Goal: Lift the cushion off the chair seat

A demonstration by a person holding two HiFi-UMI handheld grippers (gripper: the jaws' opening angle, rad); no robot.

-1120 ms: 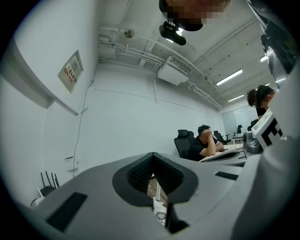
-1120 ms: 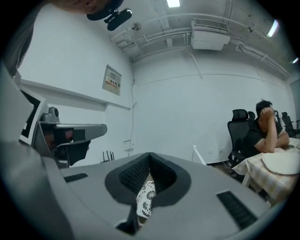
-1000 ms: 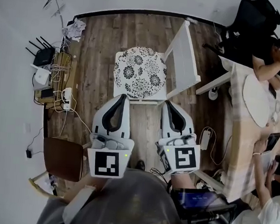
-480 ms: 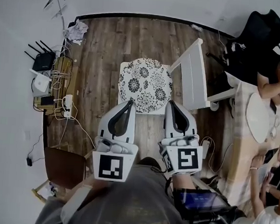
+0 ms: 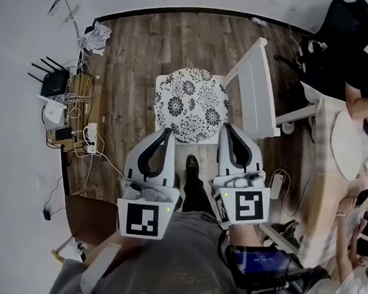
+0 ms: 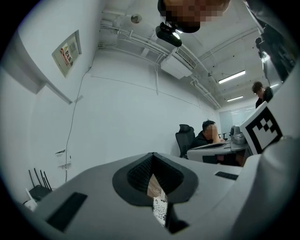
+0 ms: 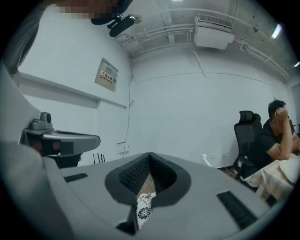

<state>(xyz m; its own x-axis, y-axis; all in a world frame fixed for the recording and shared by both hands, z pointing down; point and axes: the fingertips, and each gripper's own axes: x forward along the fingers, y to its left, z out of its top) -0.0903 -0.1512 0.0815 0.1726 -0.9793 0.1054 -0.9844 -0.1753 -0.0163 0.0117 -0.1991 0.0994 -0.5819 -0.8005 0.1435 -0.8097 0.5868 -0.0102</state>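
A round cushion [image 5: 190, 104] with a black-and-white flower print lies on the seat of a white chair [image 5: 260, 86], whose back stands to its right. My left gripper [image 5: 168, 132] is shut and empty, its tip over the cushion's near left edge. My right gripper [image 5: 226, 126], also shut and empty, reaches the near right edge. Whether either touches the cushion I cannot tell. In the left gripper view, the left gripper [image 6: 153, 154] shows a strip of cushion [image 6: 160, 211] through its slit. In the right gripper view, the right gripper [image 7: 150, 154] shows the cushion [image 7: 143, 208] the same way.
A router, power strip and cables [image 5: 60, 95] sit by the left wall, with a crumpled white bundle [image 5: 96, 38] behind. A table [image 5: 333, 180] with seated people stands at right. A brown seat [image 5: 88, 217] is at lower left. My shoe [image 5: 192, 166] is between the grippers.
Both grippers have moved forward to the cushion's near edge. The chair and cushion now sit closer below me, and my shoe has come into view between the grippers.
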